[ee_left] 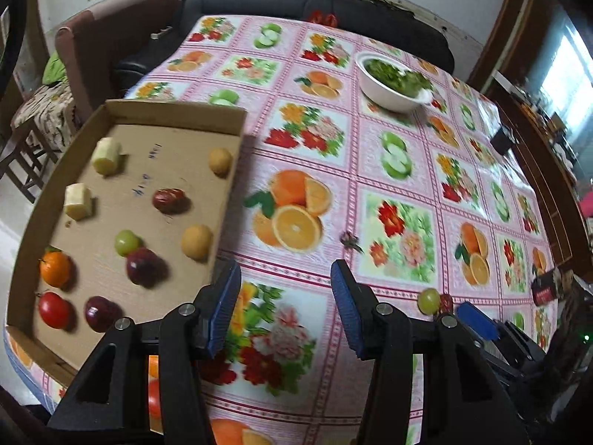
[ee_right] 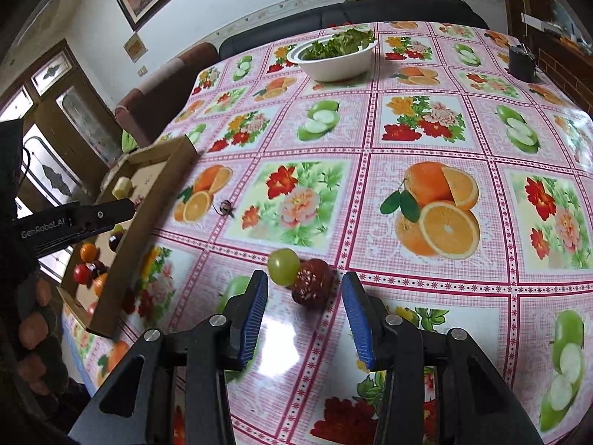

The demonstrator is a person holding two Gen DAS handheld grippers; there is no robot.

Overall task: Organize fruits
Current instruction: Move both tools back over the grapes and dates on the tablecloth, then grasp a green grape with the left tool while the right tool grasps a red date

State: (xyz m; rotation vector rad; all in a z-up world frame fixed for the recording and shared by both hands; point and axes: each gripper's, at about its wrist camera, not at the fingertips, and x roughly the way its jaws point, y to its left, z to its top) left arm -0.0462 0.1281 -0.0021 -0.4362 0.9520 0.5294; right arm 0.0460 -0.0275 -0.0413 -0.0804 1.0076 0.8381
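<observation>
A shallow cardboard box lies on the table's left side and holds several fruits: a green grape, dark plums, an orange, a red date and pale chunks. My left gripper is open and empty, just right of the box. A loose green grape and a dark red date lie touching on the tablecloth. My right gripper is open, its fingertips just short of them. Both also show in the left wrist view.
A white bowl of green leaves stands at the far side. A small dark scrap lies mid-table. A black object sits at the far right edge. Chairs and a sofa stand beyond the table.
</observation>
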